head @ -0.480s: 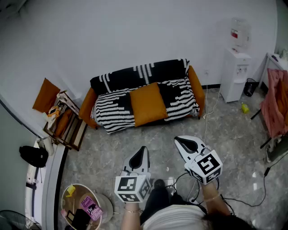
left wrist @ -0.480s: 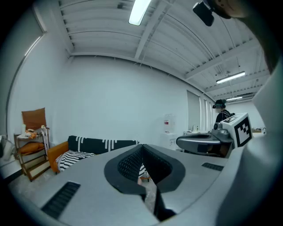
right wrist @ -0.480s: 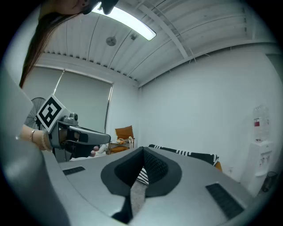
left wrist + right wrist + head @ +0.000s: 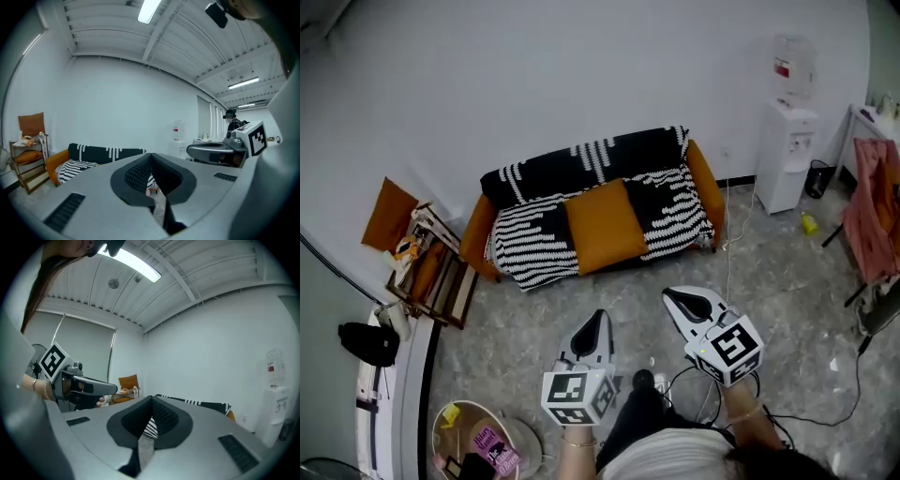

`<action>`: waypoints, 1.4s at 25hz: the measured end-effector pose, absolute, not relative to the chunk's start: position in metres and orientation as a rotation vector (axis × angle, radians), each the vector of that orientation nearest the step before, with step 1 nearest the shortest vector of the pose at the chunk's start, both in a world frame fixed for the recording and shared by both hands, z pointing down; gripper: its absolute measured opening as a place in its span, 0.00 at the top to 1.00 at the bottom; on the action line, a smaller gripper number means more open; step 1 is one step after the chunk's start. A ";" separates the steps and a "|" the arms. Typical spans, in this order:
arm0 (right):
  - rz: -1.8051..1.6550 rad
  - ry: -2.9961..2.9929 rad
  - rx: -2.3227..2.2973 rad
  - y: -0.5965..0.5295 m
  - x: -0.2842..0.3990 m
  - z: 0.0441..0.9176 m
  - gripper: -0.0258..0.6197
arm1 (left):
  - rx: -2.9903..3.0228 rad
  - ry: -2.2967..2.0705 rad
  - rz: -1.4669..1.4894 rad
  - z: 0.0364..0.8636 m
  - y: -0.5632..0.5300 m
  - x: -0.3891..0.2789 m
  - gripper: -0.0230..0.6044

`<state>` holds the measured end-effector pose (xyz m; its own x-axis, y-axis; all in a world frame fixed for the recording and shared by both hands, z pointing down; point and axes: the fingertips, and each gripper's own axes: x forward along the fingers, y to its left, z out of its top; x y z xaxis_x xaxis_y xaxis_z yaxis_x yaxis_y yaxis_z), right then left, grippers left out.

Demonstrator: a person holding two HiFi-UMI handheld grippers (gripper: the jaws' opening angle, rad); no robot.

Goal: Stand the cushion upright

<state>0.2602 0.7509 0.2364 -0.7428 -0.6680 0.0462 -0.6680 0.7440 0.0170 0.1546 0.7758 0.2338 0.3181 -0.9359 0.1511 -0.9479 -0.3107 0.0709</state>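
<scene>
While both tools are held over the grey floor [image 4: 534, 319] near the person, the orange cushion [image 4: 602, 225] lies far from them on the middle of the sofa [image 4: 705, 183], on top of a black-and-white striped throw [image 4: 534, 244] that covers the seat and backrest. The cushion's near edge reaches the front of the seat; whether its far edge leans on the backrest cannot be told from the head view. The left tool [image 4: 596, 321] points toward the sofa with its jaws together and nothing between them. The right tool [image 4: 673, 298], just right of it, also has its jaws together and empty, and a sliver of the striped throw shows in the distance past them in the right gripper view. Neither tool touches anything. To the left of the sofa stands a wooden rack [image 4: 431, 272] with another orange cushion [image 4: 386, 214] propped behind it against the wall. To the right of the sofa, by the far wall, stands a white water dispenser [image 4: 787, 159].
</scene>
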 end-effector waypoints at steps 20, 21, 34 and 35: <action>0.025 -2.831 1.120 0.602 0.161 0.252 0.95 | 2.398 -1.733 0.101 0.253 0.629 0.041 0.93; 0.025 -2.828 1.124 0.593 0.156 0.251 0.95 | 2.397 -1.729 0.100 0.253 0.621 0.035 0.93; 0.032 -2.806 1.165 0.510 0.099 0.249 0.95 | 2.421 -1.664 0.105 0.258 0.537 -0.018 0.93; 0.036 -2.804 1.171 0.505 0.097 0.249 0.95 | 2.424 -1.656 0.108 0.259 0.533 -0.021 0.93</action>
